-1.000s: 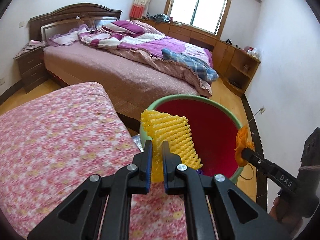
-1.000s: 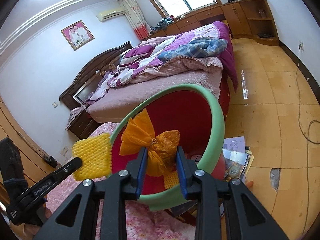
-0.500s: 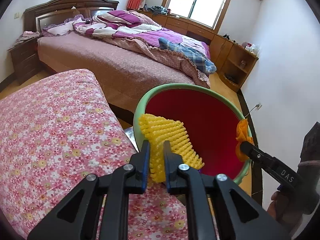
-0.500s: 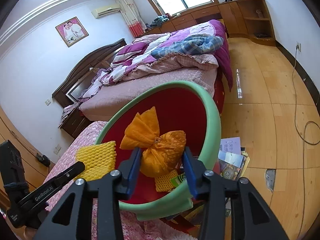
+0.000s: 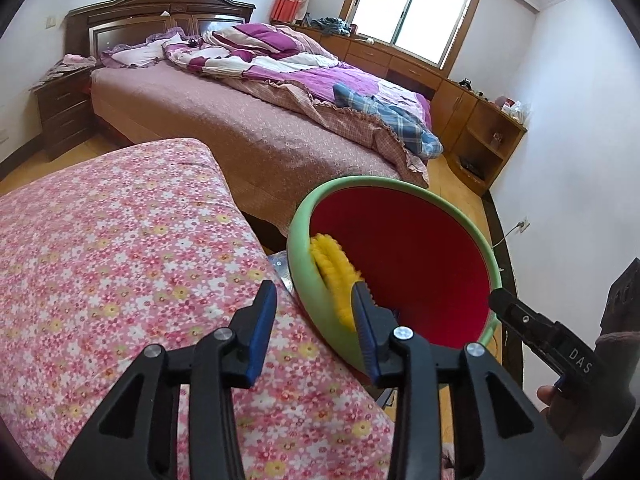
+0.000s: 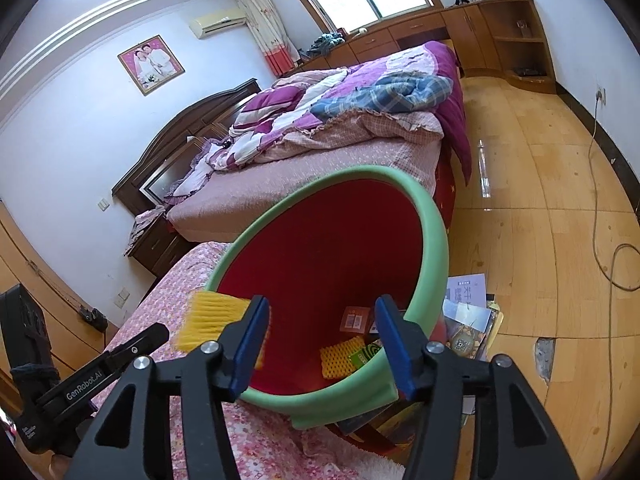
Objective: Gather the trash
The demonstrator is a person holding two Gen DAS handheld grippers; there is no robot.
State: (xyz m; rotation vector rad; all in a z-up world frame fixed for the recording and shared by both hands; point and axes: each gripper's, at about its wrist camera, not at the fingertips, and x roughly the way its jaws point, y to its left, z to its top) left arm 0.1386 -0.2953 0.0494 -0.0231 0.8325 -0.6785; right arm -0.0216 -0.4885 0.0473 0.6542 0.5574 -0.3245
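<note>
A bin with a green rim (image 5: 298, 236) and a red inside stands beside the flower-print cloth (image 5: 120, 240). My left gripper (image 5: 313, 292) hangs over the bin's near edge with its jaws opening and nothing between them. A yellow foam net (image 5: 332, 272) lies loose against the bin's inner wall, just past the right finger. In the right wrist view this foam net (image 6: 216, 316) is blurred at the rim (image 6: 436, 240). My right gripper (image 6: 323, 304) is over the bin mouth, its jaws opening and empty. Another yellow foam piece (image 6: 340, 356) and a green packet (image 6: 366, 354) lie at the bottom.
A large bed (image 5: 240, 132) with purple bedding fills the room behind the bin. Papers and magazines (image 6: 468, 320) lie on the wooden floor to the bin's right. A cable (image 6: 616, 264) loops across the floor. A dark nightstand (image 5: 60, 108) stands far left.
Both grippers have opened. The yellow foam net slipped from the left jaws down inside the bin. The orange bag left the right jaws and is out of sight.
</note>
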